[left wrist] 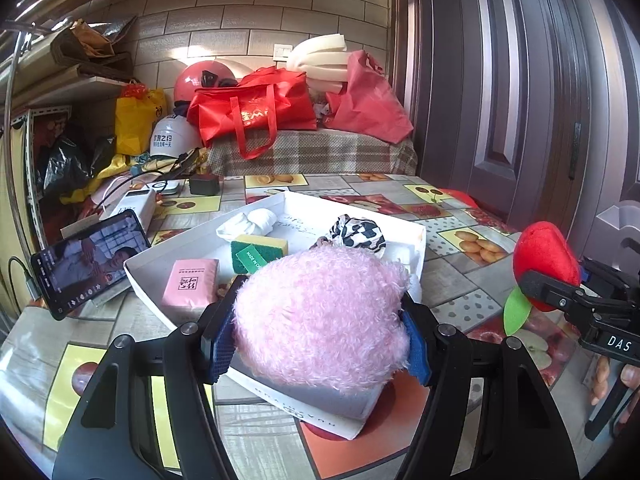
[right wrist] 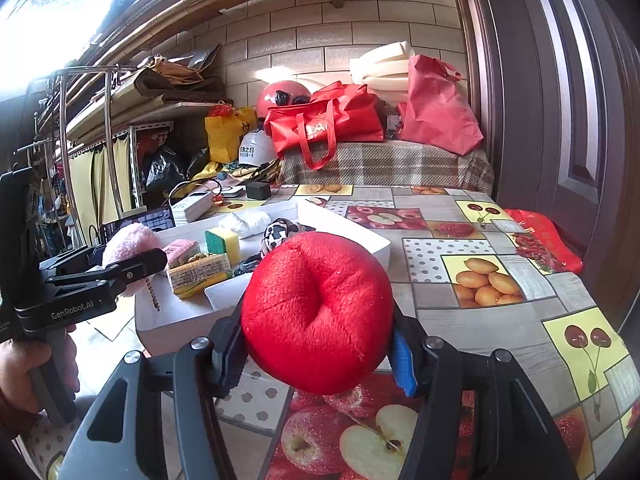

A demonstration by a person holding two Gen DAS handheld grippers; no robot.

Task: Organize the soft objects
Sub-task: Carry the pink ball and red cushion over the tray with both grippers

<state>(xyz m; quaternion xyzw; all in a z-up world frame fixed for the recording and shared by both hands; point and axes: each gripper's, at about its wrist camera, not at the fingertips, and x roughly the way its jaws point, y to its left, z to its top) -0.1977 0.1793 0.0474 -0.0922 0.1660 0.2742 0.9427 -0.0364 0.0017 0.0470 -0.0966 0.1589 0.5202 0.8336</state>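
A fluffy pink plush toy sits low in the middle of the left wrist view. The left gripper has it: the jaws are about half open and their blue pads press on both sides of the toy. The toy hangs over the near end of a shallow white cardboard box on the desk.

A round red plush apple fills the middle of the right wrist view. The right gripper holds it the same way, jaws about half open and squeezing its sides. It is above the desk, just right of the box. In the left wrist view the apple shows at the right edge, with a green felt leaf hanging under it.

Inside the box lie a pink packet, a yellow and green sponge, a white knotted cloth and a black and white spotted cloth.

At the left of the box a dark phone leans with its screen lit. At the top, red bags sit on a checked blanket.
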